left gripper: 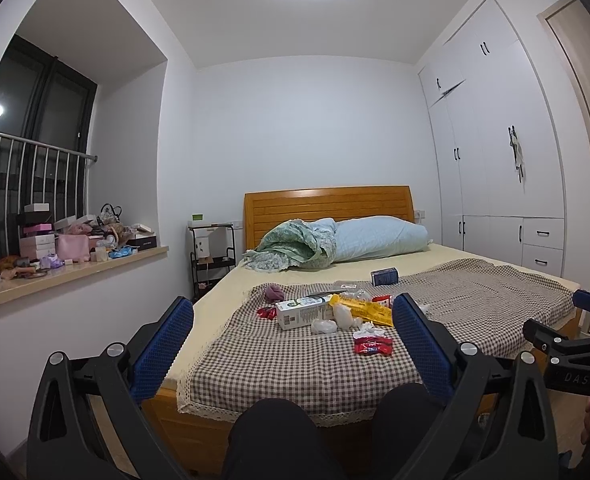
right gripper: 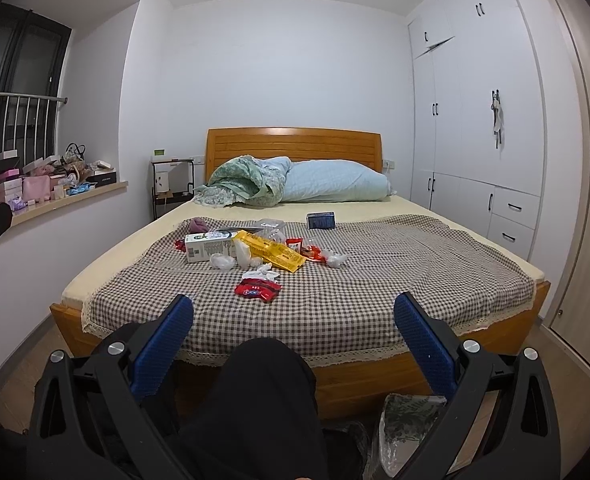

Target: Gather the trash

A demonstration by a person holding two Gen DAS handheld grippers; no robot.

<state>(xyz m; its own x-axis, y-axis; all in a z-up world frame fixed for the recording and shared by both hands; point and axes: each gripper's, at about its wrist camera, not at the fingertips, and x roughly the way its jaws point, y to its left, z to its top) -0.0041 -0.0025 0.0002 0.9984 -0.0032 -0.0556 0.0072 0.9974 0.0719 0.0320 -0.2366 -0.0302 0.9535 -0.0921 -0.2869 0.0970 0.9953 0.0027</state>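
left gripper (left gripper: 293, 320): jaws wide apart, nothing held
right gripper (right gripper: 293, 316): jaws wide apart, nothing held
progress: looks unstarted, nothing picked up
trash: red wrapper (right gripper: 257, 290), tissues (right gripper: 261, 271), yellow packet (right gripper: 273, 254), white carton (right gripper: 210, 246), all mid-bed, well ahead of both grippers
surface: checked cloth (right gripper: 375, 280) over bed (right gripper: 375, 380)
room: wardrobe (right gripper: 475, 120) right, cluttered sill (right gripper: 71, 196) left

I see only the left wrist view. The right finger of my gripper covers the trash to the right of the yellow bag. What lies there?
Observer: Right of the yellow bag lie red wrappers and a crumpled white wad, on the checked cloth.
Operator: Is the right gripper open?
Observer: Yes, the right gripper is open and holds nothing.
Operator: Is there any container for trash?
Observer: A patterned container or bag is on the floor at the foot of the bed; I cannot tell if it is a bin.
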